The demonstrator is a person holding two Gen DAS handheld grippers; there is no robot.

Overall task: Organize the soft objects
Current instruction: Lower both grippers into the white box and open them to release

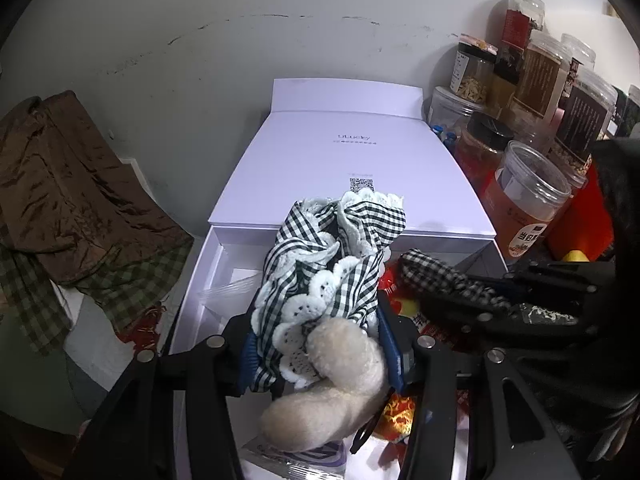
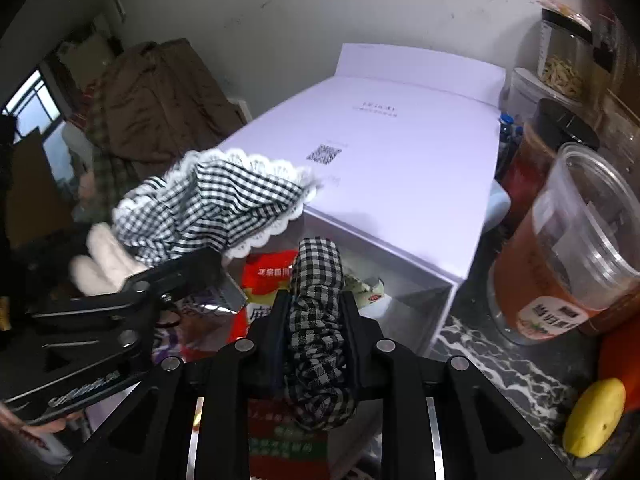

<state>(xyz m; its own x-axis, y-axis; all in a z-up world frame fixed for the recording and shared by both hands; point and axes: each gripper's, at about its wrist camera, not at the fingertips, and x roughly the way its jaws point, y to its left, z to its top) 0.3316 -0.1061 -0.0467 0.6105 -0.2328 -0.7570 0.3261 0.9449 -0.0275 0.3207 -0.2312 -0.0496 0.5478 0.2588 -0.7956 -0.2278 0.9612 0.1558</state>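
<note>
Clamping a bunched gingham cloth with lace trim (image 1: 324,280), the left gripper (image 1: 316,344) has both fingers pressed against the fabric's sides. The cloth piles up between and above the blue finger pads (image 1: 386,340), and a cream fuzzy piece (image 1: 332,392) hangs out below the fingers toward the camera. In the right wrist view the same lace-trimmed bundle (image 2: 212,204) sits up left, held over the box opening.

Right gripper (image 2: 316,320) is closed on a small-check gingham scrunchie (image 2: 316,320); the fabric is squeezed between the two fingers, its top end poking past the fingertips and the rest bunching back toward the camera. From the left wrist view that scrunchie (image 1: 444,276) lies just right of the bundle, apart from it.

Both sit over an open white box (image 1: 192,304) with its white lid (image 1: 352,172) folded back, QR code (image 1: 361,185) on top. Red snack packets (image 2: 268,272) lie inside the box under the grippers.

Right of the box: clear plastic jars (image 1: 524,200) crowded together, a dark marbled counter (image 2: 500,364), a yellow lemon-like object (image 2: 596,416). Left: brown garment (image 1: 68,184) piled against a scuffed white wall (image 1: 280,20).
</note>
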